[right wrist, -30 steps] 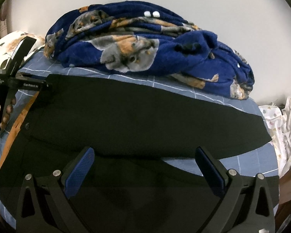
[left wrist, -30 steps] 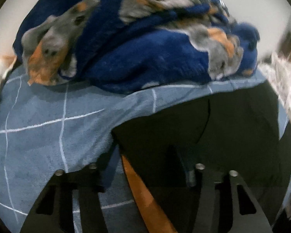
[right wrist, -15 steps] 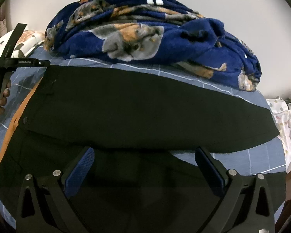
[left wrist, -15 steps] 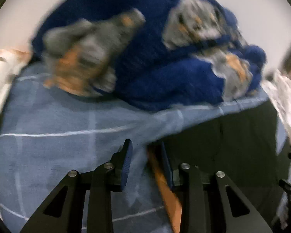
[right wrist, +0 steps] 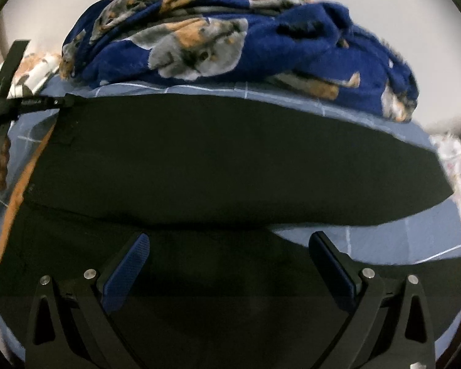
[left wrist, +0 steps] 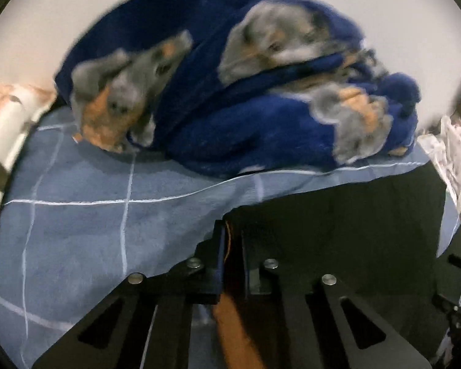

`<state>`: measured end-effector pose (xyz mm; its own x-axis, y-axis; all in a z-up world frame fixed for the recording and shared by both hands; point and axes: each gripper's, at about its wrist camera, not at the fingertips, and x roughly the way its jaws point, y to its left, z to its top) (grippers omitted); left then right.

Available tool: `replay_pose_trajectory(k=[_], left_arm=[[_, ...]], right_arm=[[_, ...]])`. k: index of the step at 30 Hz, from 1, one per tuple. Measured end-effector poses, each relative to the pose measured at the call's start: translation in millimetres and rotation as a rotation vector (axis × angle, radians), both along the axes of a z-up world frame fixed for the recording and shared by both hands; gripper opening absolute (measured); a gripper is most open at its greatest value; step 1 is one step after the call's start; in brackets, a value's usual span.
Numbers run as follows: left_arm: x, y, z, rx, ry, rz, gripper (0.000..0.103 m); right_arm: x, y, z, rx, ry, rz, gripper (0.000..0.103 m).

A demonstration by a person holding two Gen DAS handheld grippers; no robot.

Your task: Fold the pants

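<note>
A small white label runs along the left gripper (right wrist: 65, 101) bar in the right wrist view, but it is too blurred to read. Nothing else carries text.

blue fleece blanket (right wrist: 261, 49) heaped | checked sheet (left wrist: 86, 224) | patterned pillow (left wrist: 3, 117)

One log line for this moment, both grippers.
left gripper: shut on pants waist corner | right gripper: open over pants | fold: not begun

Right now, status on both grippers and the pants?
Left gripper shut on black pants waistband corner. Right gripper open above pants. Blue fleece blanket behind, clear.
</note>
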<state>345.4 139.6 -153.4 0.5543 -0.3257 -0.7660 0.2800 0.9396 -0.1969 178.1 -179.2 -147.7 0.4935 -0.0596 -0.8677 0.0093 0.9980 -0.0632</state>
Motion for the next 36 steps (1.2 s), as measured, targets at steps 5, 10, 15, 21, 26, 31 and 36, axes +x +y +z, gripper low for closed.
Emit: replay_pose_trajectory(k=[5, 10, 15, 21, 26, 31, 36], left_arm=[[-61.6, -6.5, 41.8, -0.115, -0.099, 0.001, 0.009], [-133.5, -22.7, 68.4, -0.199, -0.18, -0.01, 0.009], [-192.3, -34.5, 75.3, -0.188, -0.188, -0.034, 0.009], [-220.6, -34.4, 66.1, -0.218, -0.134, -0.013, 0.01], [-218.7, -28.1, 56.8, -0.259, -0.079, 0.017, 0.01], [-216.9, -27.7, 54.8, -0.252, -0.068, 0.032, 0.01], [-219.7, -17.9, 53.6, -0.242, -0.051, 0.057, 0.011]], right_arm=[[1.1, -29.9, 8.0, 0.123, -0.004, -0.043, 0.103], [11.9, -86.8, 23.6, 0.45, -0.035, -0.114, 0.103], [48.3, -139.9, 16.4, 0.758, -0.004, -0.172, 0.103], [93.9, -173.8, -6.5, 0.923, 0.031, -0.236, 0.096], [126.7, -186.5, -38.1, 1.002, 0.101, -0.277, 0.062], [138.6, -191.4, -42.8, 0.962, 0.102, -0.284, 0.01], [104.6, -185.2, -22.2, 0.901, 0.031, -0.24, 0.008]])
